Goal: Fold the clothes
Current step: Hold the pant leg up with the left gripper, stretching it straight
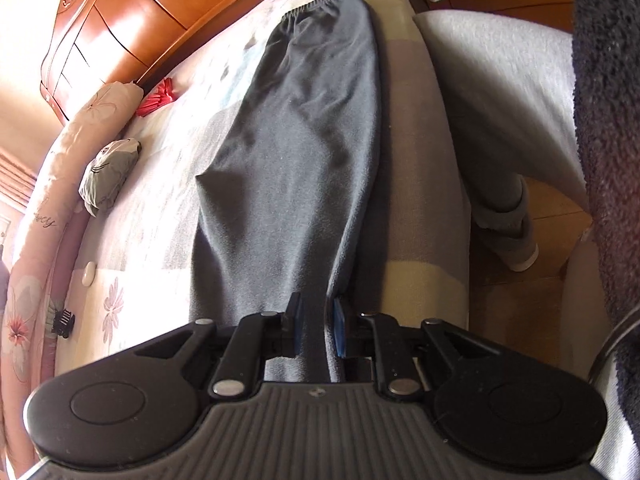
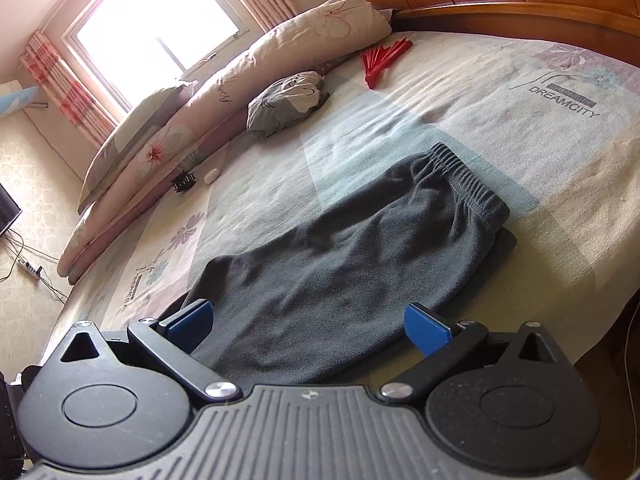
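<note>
Ahead of both grippers, the bed (image 2: pixel 460 92) is lying spread wide, its patterned sheet carrying everything else. Dark grey trousers (image 1: pixel 296 152) are stretching lengthwise away from my left gripper (image 1: pixel 316 330), their elastic waistband at the far end. I am clamping that left gripper on a fold of the trouser fabric near the leg end, pads pressing it from both sides. My right gripper (image 2: pixel 308 324) is hovering with its jaws spread wide, cloth lying between them unpinched. Beyond, left of the trousers, a small grey bundle (image 2: pixel 286 102) and a red fan (image 2: pixel 384 60) are resting near the pillows (image 2: pixel 256 64).
</note>
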{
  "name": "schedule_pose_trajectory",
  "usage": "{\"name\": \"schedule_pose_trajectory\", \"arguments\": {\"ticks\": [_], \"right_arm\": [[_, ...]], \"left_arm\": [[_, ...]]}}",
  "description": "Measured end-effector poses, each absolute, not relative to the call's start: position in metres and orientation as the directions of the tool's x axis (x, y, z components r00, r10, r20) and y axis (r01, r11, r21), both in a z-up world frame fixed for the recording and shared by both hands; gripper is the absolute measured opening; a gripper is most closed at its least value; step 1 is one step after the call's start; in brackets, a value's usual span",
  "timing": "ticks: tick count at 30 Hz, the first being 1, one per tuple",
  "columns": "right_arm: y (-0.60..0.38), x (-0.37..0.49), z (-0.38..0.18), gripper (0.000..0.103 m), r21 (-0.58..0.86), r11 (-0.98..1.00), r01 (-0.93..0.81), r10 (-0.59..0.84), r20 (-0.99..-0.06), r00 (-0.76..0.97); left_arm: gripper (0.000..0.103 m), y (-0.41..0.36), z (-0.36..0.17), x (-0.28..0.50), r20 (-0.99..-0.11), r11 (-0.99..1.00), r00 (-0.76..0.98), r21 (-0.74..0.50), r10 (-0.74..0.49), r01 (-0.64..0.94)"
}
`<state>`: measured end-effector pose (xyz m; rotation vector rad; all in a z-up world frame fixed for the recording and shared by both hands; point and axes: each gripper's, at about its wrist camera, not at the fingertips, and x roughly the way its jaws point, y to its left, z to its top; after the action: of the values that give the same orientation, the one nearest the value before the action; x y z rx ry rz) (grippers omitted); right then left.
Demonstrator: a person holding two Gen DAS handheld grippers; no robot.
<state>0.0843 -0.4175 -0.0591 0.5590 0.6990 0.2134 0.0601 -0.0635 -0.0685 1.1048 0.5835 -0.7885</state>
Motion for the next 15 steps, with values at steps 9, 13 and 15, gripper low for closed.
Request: {"name": "schedule_pose_trajectory", "arguments": {"ticks": [9,13,15], "right_arm": [[-0.419,0.084,-0.061,0.103,0.553,0.833,0.009,0.359,-0.554,0.751],[-0.419,0.085,-0.062,0.103,0.556,0.831,0.010,0.361,-0.554,0.750],[-0.419,0.085,-0.062,0.103,0.554,0.833,0.011,0.359,-0.555,0.750]], "left_arm": [[0.002,-0.062,-0.083,0.055,-0.789,0.220,0.571,0.530,-0.225,0.819],[0.003,-0.058,-0.080,0.056,-0.795,0.254,0.556,0.501,-0.243,0.827],[0.003,-0.057,-0.081,0.054,-0.789,0.245,0.561,0.509,-0.250,0.825]]}}
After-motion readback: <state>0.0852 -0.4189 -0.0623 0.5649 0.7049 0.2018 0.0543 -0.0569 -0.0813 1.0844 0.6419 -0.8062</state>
